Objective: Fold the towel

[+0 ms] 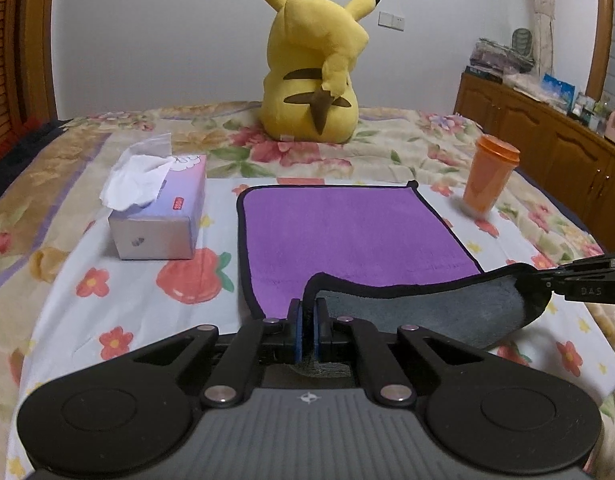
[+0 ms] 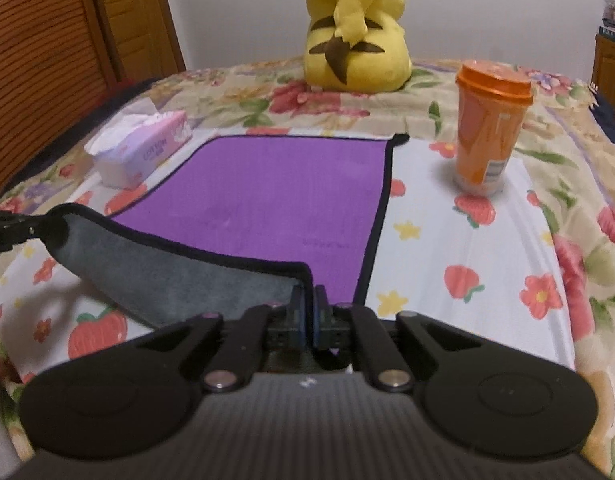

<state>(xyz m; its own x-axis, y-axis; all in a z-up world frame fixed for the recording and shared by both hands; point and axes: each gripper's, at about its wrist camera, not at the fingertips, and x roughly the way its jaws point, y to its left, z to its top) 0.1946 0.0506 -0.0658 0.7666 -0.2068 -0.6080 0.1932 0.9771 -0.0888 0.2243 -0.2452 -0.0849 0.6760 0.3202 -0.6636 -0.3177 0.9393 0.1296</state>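
A purple towel (image 1: 347, 228) with black trim and a grey underside lies on the flowered bed sheet; it also shows in the right wrist view (image 2: 267, 192). My left gripper (image 1: 307, 312) is shut on the towel's near left corner. My right gripper (image 2: 307, 304) is shut on the near right corner. The near edge is lifted off the bed between them, so the grey underside (image 1: 427, 308) faces me. The right gripper shows in the left wrist view (image 1: 555, 280), and the left gripper shows at the left edge of the right wrist view (image 2: 31, 228).
A tissue box (image 1: 159, 216) stands left of the towel. An orange lidded cup (image 1: 489, 176) stands to its right, close to the far right corner. A yellow plush toy (image 1: 311, 72) sits behind. A wooden cabinet (image 1: 547, 136) runs along the right.
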